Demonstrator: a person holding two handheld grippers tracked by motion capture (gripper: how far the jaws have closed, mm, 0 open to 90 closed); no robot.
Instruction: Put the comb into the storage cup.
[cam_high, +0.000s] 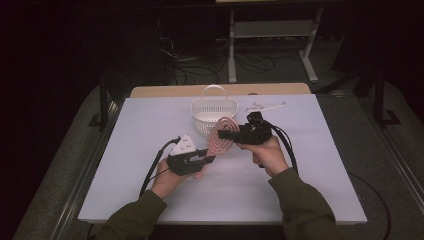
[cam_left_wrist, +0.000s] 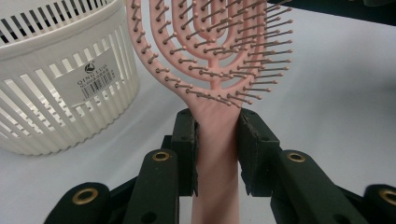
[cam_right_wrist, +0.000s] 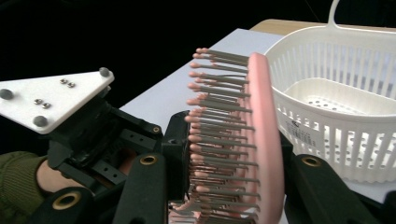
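beside the basket (cam_high: 214, 116), both grippers clamp the hairbrush (cam_high: 221, 136): left gripper (cam_high: 209, 159) on its stiff handle, right gripper (cam_high: 226, 133) on the light, bristly head.

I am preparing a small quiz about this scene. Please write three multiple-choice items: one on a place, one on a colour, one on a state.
1. Where does the white basket stand?
A. on the table behind the hairbrush
B. on the floor
C. in the person's lap

2. What colour is the hairbrush?
A. blue
B. pink
C. green

3. How is the hairbrush held?
A. it lies free on the table
B. by one gripper alone
C. by both grippers at once

Answers:
1 A: the high view shows it on the table, beyond the brush.
2 B: its handle and head are pink in every view.
3 C: the left gripper has its fingers pressed on the handle, and the right gripper clamps the bristled head.
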